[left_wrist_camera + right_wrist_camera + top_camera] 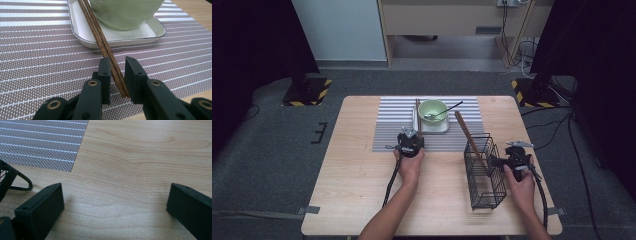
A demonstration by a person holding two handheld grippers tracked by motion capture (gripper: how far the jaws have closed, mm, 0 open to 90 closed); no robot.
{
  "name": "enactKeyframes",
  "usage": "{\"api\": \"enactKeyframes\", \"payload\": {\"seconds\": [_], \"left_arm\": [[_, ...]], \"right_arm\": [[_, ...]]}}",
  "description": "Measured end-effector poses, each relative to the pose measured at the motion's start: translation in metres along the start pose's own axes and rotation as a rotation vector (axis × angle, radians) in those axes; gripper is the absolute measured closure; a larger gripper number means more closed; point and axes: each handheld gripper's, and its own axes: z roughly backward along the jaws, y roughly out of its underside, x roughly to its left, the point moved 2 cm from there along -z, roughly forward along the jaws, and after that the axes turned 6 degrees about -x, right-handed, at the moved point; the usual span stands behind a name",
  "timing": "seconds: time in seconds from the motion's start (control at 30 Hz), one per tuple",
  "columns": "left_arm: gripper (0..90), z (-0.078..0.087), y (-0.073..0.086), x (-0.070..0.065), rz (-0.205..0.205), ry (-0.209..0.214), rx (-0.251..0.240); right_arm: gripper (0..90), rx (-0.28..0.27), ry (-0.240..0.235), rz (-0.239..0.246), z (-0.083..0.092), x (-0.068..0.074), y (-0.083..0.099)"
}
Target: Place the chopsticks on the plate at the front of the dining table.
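From the high view, a wooden table (362, 200) carries a striped placemat (394, 125) at its far middle, and on that placemat sits a white tray (434, 128) holding a green bowl (432, 109) with a spoon (447, 111) leaning in it. The left gripper (411, 136) rests on the placemat just at the near left corner of the tray, gripped by the left hand (409, 165); the chopsticks (417, 107) lie along the tray's left edge. Well to the right of the tray stands a black wire basket (484, 175) with a wooden stick (469, 135) leaning out of it, and the right gripper (498, 161) sits against the basket's right side, held by the right hand (522, 187). In the left gripper view, the chopsticks (100, 37) run from the tray (82, 35) down over its near rim onto the placemat (37, 50), and their near ends lie between the left gripper (117, 72) jaws, which stand narrow and close against the pair, the right jaw seeming to touch it. In the right gripper view, the right gripper (115, 202) holds its jaws wide apart over bare table (130, 170), nothing between them, with a corner of the basket (6, 178) at the left edge and the placemat (37, 142) beyond it.
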Motion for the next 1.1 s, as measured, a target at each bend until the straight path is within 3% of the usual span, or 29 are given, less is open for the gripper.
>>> {"api": "enactKeyframes", "payload": {"seconds": [0.57,0.83,1.1], "left_arm": [[76.7,0.001,-0.001,0.004,-0.001,-0.001,0.003],[60.9,0.004,-0.002,0.006,0.012,-0.02,0.0],[55.2,0.011,-0.007,0.005,-0.01,-0.009,-0.014]], "right_arm": [[1.4,0.0,0.0,0.001,0.0,0.0,0.0],[1.4,-0.001,0.0,-0.001,0.0,0.0,0.0],[1.4,-0.001,0.0,-0.001,0.0,0.0,0.0]]}}
